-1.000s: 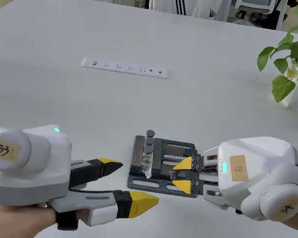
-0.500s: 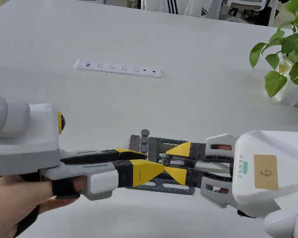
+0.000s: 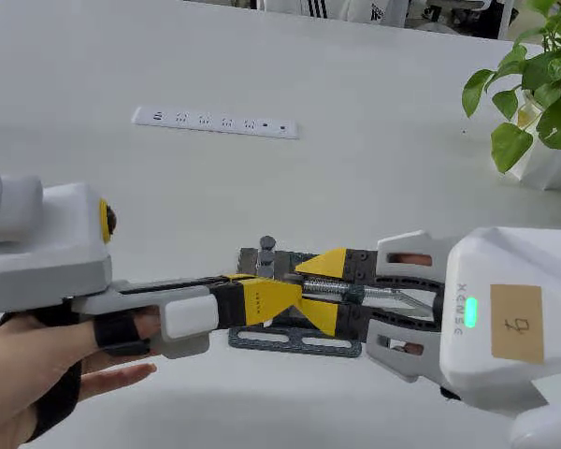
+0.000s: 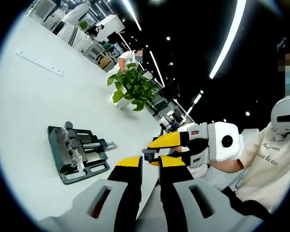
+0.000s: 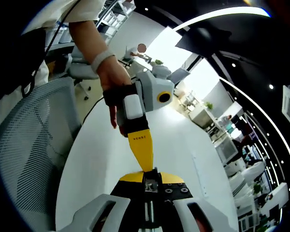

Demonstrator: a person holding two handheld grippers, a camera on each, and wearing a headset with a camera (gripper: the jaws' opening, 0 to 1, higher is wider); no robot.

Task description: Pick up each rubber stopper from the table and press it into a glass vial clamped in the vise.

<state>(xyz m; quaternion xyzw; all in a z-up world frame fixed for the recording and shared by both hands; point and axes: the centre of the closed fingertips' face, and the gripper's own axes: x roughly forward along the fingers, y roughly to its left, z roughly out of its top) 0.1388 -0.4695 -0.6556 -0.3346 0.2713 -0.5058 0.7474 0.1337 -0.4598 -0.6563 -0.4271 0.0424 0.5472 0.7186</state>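
My right gripper [image 3: 320,288] is raised above the black vise [image 3: 290,339] and is shut on a small grey rubber stopper [image 5: 151,182], which also pokes out at its yellow tips [image 4: 147,154]. My left gripper [image 3: 276,292] points straight at it, tip to tip, jaws a narrow gap apart and holding nothing. In the left gripper view the vise [image 4: 77,154] clamps glass vials; two carry grey stoppers [image 4: 67,127] and a clear vial [image 4: 78,157] stands beside them. In the head view the grippers hide most of the vise; one stoppered vial [image 3: 266,244] shows.
A white power strip [image 3: 215,123] lies far back on the white table [image 3: 374,159]. A potted plant [image 3: 533,94] stands at the right edge. A person's hand [image 3: 37,374] holds the left gripper. An office chair [image 5: 29,145] is beside the table.
Both grippers have risen and come together above the vise, tips now nearly touching. The left gripper's jaws have narrowed from wide open. The head camera has shifted a little.
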